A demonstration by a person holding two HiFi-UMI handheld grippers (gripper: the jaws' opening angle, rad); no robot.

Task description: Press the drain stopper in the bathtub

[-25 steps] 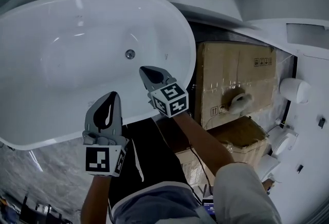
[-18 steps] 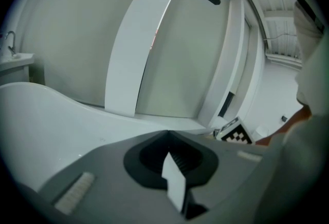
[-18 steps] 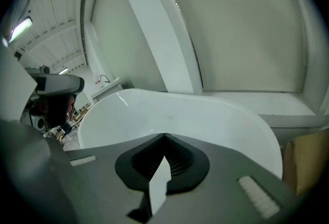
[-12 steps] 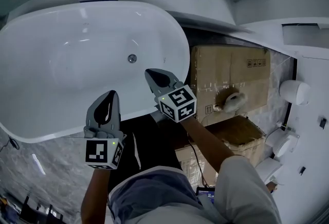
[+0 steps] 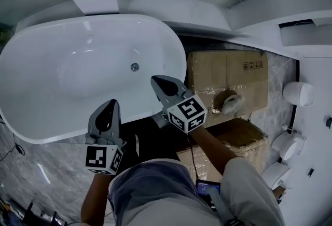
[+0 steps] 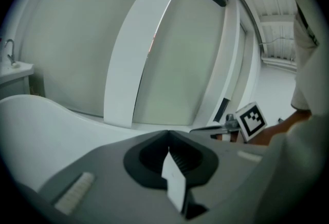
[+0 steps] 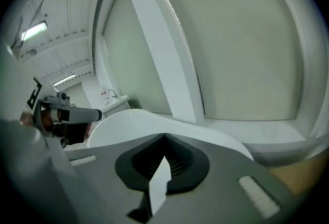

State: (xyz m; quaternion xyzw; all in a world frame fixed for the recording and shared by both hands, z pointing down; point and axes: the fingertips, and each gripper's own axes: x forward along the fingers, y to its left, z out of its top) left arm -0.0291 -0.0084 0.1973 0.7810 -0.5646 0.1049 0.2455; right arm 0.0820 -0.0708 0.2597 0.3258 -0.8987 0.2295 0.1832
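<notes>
— Stopper position first: where did it lie against your jaws?
— The drain stopper (image 5: 135, 67) sat on the floor of the bathtub (image 5: 46, 111), towards its right end. In the head view it lay beyond the tips of my right gripper (image 5: 158, 82), up and a little to the left, clearly apart from them. My left gripper (image 5: 109, 108) was farther off, its tips showing against the tub's near wall.
— And the jaws themselves?
— Both pairs were pressed together with nothing between them; each gripper view showed that plainly.
— Which way did the stopper face?
— It was a small round disc facing up, so it had no long axis of its own. The tub's long axis ran left to right across the head view. Cardboard boxes (image 5: 228, 77) stood just past its right end.
</notes>
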